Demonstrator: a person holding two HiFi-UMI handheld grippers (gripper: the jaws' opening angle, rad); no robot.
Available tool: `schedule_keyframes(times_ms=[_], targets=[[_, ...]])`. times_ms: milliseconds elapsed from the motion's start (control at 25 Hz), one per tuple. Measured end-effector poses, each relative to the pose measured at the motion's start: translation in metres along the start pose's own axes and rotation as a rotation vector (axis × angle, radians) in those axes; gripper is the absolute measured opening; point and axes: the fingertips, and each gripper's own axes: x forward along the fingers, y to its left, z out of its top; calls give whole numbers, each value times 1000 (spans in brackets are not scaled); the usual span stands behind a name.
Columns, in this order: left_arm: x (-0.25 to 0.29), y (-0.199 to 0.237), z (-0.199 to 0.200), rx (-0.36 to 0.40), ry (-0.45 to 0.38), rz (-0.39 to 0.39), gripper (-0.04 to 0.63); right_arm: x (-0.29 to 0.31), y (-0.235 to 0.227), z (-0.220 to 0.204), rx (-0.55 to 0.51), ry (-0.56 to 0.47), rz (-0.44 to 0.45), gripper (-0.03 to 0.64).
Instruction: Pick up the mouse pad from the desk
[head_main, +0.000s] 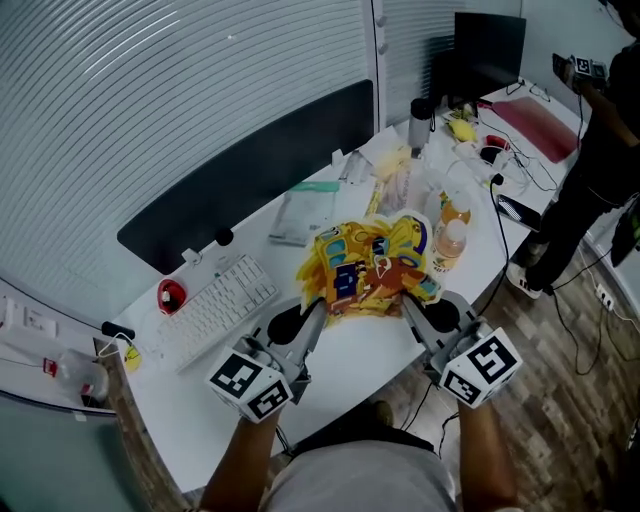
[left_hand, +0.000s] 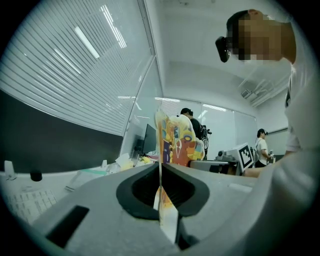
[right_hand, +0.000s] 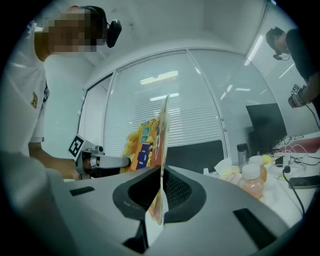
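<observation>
White desk (head_main: 350, 365) under pale window blinds, crowded toward 1 o'clock with a juice bottle (head_main: 450, 243) and cables; white keyboard (head_main: 218, 305) at 9 o'clock of the mouse pad (head_main: 368, 268). Colourful mouse pad seemingly raised off the desk, pinched at its 7 o'clock edge by the left gripper (head_main: 320, 306) and at its 5 o'clock edge by the right gripper (head_main: 407, 304), both clamped tight on it. Could sag and brush the bottle, or slip out, being gripped only by the rim. Second person (head_main: 590, 160) standing at 2 o'clock on wooden floor.
</observation>
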Motion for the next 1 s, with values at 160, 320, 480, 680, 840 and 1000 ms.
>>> schedule_keyframes(times_ms=[160,320,480,680,840,1000], targets=[[1,0,1,5,-7,-1,23,0,-1,2,-10,0,-13,20],[1,0,3,11,-13,-7,23,0,-1,4,-19,3,-27,20],[2,-1,4,19,-17,-19,23,0,0,6,-25,2,-41,20],[1,-2,4,27,-15,-29,23,-1,1,5,-29,3,-48,20],[1,-2,4,28,-13,-22,23,0,0,4,-34,9,-50,20],[1,-1,3,26,-9,-18,23,0,1,3,-37,15,-47,20]])
